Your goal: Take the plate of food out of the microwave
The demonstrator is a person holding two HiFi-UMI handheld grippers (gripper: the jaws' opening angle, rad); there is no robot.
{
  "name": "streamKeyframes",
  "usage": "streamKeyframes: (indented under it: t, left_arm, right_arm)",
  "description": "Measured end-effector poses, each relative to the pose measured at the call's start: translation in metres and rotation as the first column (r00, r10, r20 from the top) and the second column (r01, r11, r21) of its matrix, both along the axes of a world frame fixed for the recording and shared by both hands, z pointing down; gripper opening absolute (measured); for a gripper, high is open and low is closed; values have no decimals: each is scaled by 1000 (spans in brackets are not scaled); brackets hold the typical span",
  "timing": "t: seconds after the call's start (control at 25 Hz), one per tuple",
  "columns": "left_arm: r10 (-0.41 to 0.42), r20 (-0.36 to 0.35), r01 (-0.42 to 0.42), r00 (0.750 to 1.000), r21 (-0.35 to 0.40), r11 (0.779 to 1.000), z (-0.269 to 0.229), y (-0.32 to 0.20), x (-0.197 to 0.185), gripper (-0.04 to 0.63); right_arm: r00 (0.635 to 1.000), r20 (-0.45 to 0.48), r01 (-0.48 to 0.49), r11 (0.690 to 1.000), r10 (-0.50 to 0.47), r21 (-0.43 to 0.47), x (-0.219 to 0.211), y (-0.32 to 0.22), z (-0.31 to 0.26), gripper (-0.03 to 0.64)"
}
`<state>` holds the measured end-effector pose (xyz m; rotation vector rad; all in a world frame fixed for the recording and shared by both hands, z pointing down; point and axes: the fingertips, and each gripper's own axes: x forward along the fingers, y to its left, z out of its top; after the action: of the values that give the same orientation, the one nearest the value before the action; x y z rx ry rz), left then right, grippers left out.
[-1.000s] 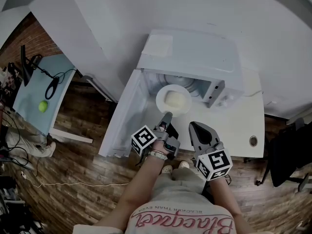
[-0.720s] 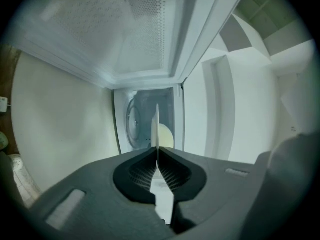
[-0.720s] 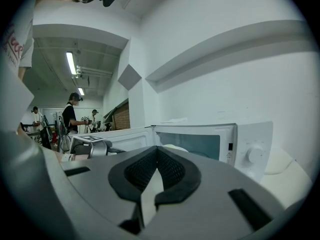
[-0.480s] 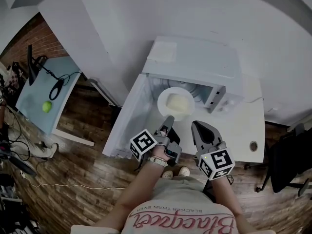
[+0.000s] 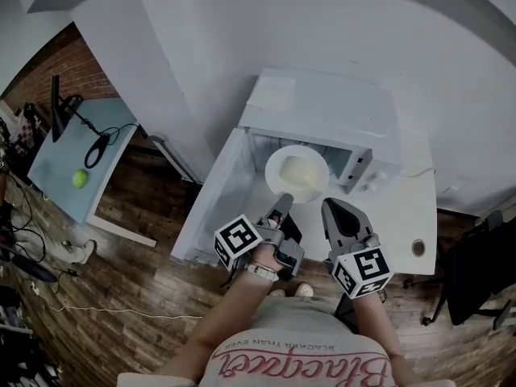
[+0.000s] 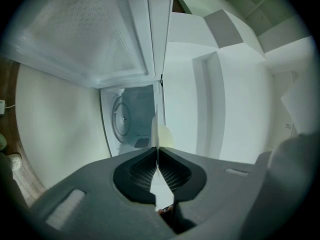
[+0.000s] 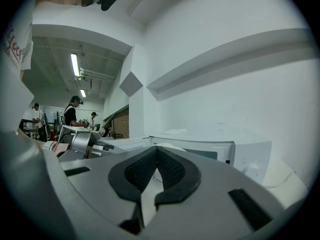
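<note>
A white worktop (image 5: 401,216) against a white wall carries the microwave (image 5: 322,107), its door (image 5: 211,208) swung open. The plate (image 5: 297,173) of pale food (image 5: 300,168) sits at the mouth of the cavity. The left gripper (image 5: 286,199) has its jaws clamped on the plate's near rim. The right gripper (image 5: 326,205) hangs just beside it, jaws together and empty.

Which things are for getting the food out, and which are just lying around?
For the job:
- plate of food
- microwave and its open door
- left gripper, jaws shut on the plate's rim

Just lying about:
- green ball
- black cable
- side table they lie on
</note>
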<state>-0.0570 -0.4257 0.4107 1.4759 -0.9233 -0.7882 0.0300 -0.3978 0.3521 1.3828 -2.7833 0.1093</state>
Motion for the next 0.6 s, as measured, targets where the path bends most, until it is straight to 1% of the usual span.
streamKeyframes:
  t: [0.24,0.6]
  left_arm:
    - [6,-13,-6,1000,19,1000,-18,4,3,14]
    - [39,-35,-36,999,81,996,-48,4,18,14]
  right_arm:
    - [1000,0,-12,999,12,37,8,1,-12,11]
    - [999,15,-35,995,34,89,20,-1,-31,11]
